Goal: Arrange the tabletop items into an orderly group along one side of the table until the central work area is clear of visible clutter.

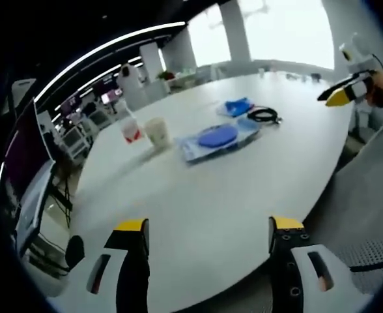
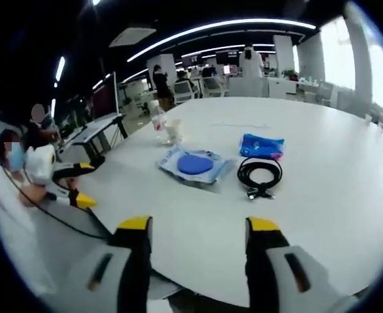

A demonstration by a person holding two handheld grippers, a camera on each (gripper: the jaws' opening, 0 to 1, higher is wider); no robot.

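Note:
On the white round table (image 1: 198,195) lie a blue disc in a clear bag (image 1: 214,139), a blue pouch (image 1: 236,107) and a coiled black cable (image 1: 264,115). A red-and-white cup (image 1: 131,132) and a beige cup (image 1: 157,132) stand to the left of them. My left gripper (image 1: 209,225) hangs open over the near table edge, holding nothing. My right gripper (image 2: 199,225) is also open and empty, with the cable (image 2: 259,175), the bagged disc (image 2: 195,164) and the pouch (image 2: 262,145) ahead of it. The right gripper (image 1: 344,91) appears at the far table edge.
A grey mesh chair (image 1: 374,195) stands by the table's right side. Desks, monitors and office chairs (image 2: 107,124) fill the room behind, with a person standing far back (image 2: 160,79). The left gripper (image 2: 71,186), held in a hand, hovers off the table's left edge.

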